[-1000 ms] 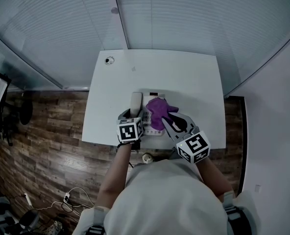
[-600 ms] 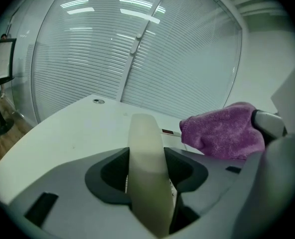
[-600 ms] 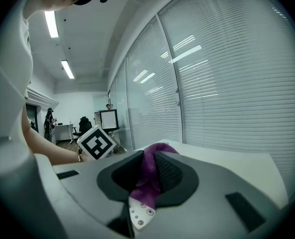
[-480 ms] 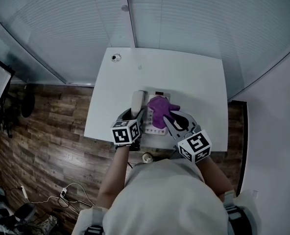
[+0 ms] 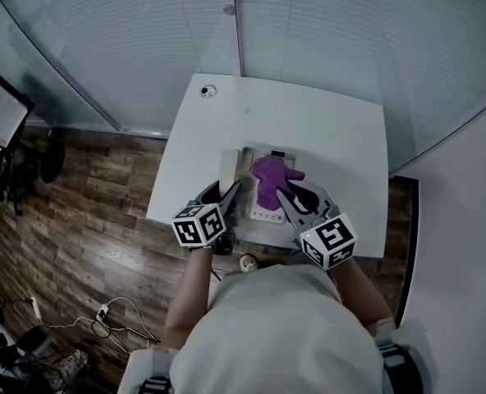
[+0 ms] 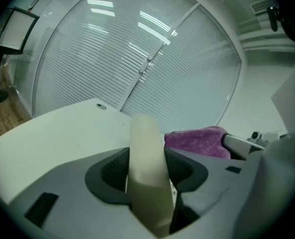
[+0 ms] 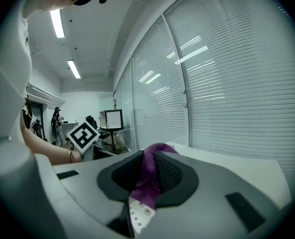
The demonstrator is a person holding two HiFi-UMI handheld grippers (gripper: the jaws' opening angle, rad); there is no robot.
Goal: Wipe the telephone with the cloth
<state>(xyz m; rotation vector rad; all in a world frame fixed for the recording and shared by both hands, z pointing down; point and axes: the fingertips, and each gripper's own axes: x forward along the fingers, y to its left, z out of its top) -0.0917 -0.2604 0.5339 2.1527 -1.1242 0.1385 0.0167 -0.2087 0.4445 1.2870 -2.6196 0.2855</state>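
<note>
A cream telephone (image 5: 262, 209) sits near the front edge of the white table (image 5: 333, 130). My left gripper (image 5: 224, 192) is shut on its cream handset (image 5: 228, 168), which stands between the jaws in the left gripper view (image 6: 146, 173). A purple cloth (image 5: 272, 177) lies on the telephone's top. My right gripper (image 5: 296, 195) is shut on the cloth (image 7: 148, 176), and the keypad (image 7: 139, 213) shows just below the jaws. In the left gripper view the cloth (image 6: 197, 141) lies right of the handset.
A round cable port (image 5: 208, 91) sits at the table's far left corner. Glass walls with blinds (image 5: 325, 31) close off the back. Wooden floor (image 5: 87, 212) with cables lies to the left, and a monitor (image 5: 1, 113) stands at the far left.
My left gripper has risen and rolled with the handset in it, shifting toward the table's left side. The right gripper and cloth have barely shifted on the telephone.
</note>
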